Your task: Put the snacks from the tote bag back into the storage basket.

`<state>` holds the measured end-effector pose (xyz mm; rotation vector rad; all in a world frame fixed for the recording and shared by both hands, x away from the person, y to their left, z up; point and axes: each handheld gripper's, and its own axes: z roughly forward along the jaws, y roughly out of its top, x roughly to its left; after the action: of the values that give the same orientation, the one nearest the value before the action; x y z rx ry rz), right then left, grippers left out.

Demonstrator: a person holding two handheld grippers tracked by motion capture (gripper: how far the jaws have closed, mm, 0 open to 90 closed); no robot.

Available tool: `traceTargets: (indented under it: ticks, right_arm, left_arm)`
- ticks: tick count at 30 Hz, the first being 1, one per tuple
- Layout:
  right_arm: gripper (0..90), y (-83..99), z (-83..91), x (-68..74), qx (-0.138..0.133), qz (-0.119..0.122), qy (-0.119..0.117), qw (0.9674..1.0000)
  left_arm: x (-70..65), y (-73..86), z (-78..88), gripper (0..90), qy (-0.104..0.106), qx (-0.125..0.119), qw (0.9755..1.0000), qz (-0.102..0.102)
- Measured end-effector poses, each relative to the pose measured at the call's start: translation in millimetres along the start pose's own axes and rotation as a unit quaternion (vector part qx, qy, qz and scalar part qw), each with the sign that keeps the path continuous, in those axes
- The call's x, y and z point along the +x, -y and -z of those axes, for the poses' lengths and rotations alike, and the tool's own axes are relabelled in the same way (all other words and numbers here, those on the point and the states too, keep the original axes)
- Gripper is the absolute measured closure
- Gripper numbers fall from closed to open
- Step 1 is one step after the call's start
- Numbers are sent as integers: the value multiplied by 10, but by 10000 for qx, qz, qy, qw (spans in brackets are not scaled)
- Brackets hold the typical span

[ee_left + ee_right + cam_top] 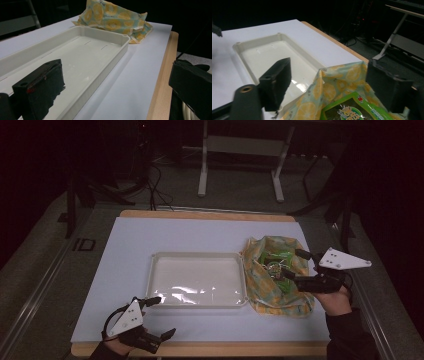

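Tray: white plastic tray (197,279) at the middle of the white-covered table (130,240), nothing in it
Bag: lemon-print cloth bag (265,295) touching the tray's right end, mouth spread open
Contents: green snack packet (352,110) inside the bag (its print too small to read)
Right gripper: right gripper (296,265) over the open bag, jaws wide apart around the packet, gripping nothing
Left gripper: left gripper (159,317) near the front table edge by the tray's front left corner, jaws wide, holding nothing
Progress: likely early; the packet seems meant for the tray, and it is not yet lifted out
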<state>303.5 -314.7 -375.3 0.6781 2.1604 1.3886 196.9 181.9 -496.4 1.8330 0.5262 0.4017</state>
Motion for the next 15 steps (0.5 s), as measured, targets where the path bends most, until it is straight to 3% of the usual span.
traceTargets:
  ticks: [4, 11, 12, 15]
  right_arm:
    - [213, 24, -40, -84, 37, -177, 91, 9998]
    - [255, 111, -142, -196, 249, -257, 395, 9986]
    - [257, 165, -176, -256, 274, -421, 379, 9980]
    - [258, 240, -219, -323, 298, -585, 399, 9970]
  left_arm:
    - [-2, 0, 0, 4, 6, 5, 10000, 1]
    - [-1, 0, -4, 4, 11, 3, 10000, 8]
    - [-1, 0, -3, 4, 14, 5, 10000, 3]
    - [-1, 0, -3, 4, 11, 10, 10000, 5]
